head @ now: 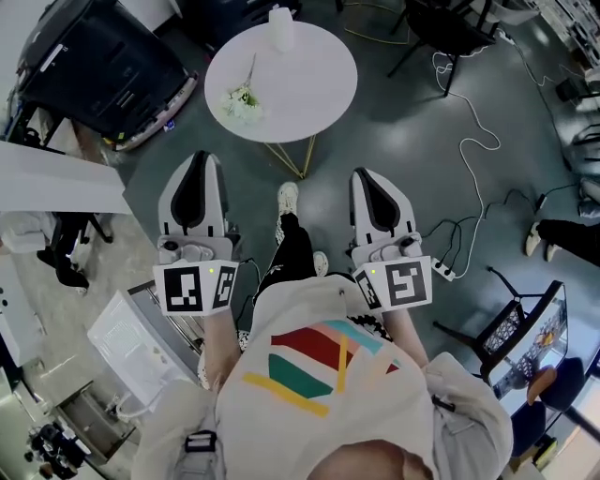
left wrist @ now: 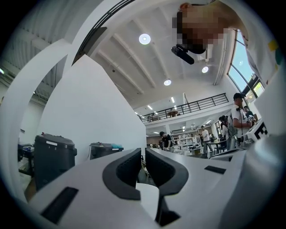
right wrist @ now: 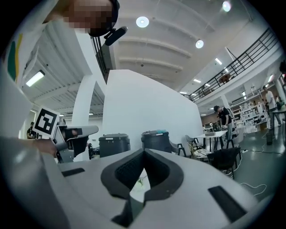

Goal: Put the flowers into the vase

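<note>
A round white table [head: 309, 98] stands ahead of me on the grey floor. On its far edge is a white vase [head: 281, 28], upright. A small bunch of white flowers [head: 242, 101] with a thin stem lies on the table's left side. My left gripper [head: 200, 157] and right gripper [head: 362, 174] are held side by side short of the table, pointing toward it, both empty. The left gripper [left wrist: 143, 151] has its jaws drawn together to a thin slit. The right gripper [right wrist: 143, 151] has its tips touching, and a bit of the flowers [right wrist: 140, 180] shows below them.
Black wheeled bins [head: 103, 66] stand left of the table. Cables and a power strip [head: 441, 272] lie on the floor at right, with a black chair [head: 506, 328] beyond. A clear plastic crate [head: 131, 342] is at my lower left. Dark chairs [head: 450, 28] stand behind the table.
</note>
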`<state>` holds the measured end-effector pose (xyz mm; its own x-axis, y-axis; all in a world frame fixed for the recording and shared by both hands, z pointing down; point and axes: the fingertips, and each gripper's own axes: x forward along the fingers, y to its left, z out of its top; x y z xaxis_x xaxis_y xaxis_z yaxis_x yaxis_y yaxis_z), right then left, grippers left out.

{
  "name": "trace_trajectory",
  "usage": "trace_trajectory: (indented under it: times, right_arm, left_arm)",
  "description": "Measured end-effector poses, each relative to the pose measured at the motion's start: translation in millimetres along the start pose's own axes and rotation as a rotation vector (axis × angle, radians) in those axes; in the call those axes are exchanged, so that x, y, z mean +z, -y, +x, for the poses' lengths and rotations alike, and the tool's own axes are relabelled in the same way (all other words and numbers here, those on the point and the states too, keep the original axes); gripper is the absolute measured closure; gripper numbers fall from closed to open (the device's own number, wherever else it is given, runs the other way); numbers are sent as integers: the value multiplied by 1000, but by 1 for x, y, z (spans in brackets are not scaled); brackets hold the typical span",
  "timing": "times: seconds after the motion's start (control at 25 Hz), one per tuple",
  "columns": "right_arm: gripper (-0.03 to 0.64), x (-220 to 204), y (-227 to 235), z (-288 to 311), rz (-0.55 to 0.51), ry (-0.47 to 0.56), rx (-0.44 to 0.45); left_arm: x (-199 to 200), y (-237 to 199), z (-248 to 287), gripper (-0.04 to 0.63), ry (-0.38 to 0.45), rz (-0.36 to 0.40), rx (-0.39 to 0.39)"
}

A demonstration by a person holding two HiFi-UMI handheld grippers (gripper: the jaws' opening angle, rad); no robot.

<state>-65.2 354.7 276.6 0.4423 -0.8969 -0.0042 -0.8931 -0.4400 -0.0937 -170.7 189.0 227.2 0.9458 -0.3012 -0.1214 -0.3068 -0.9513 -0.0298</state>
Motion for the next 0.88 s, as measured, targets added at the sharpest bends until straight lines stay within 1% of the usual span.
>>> trace_trajectory:
  times: [0.16,0.24,0.4,0.52,0.64,0.8,0.88]
  right_arm:
    - [607,-1,0,34,12,8,46]
    - [607,-5,6,56,0,-17,61]
    - [607,-9,16,101,-51,-65,55]
    - [607,-8,18,139,-99,-79,81]
    - [607,-1,33,182,-158,-90,72]
    - [607,8,43,240,-106,-96,98]
    - [607,8,40,270,-98,-106,119]
  left_arm:
    - [-9,-27,23,560,7,-14,17]
    - [-14,-41,39,560,8,-24,28]
    - [-24,-67,71,560,8,-50,36]
    - [-31,-90,95,560,5,-44,33]
    - [-42,-123,124,560,3,-30,48]
    - [-52,-173,158,560,0,-84,118]
    - [-59,-187,175,560,-19,-77,124]
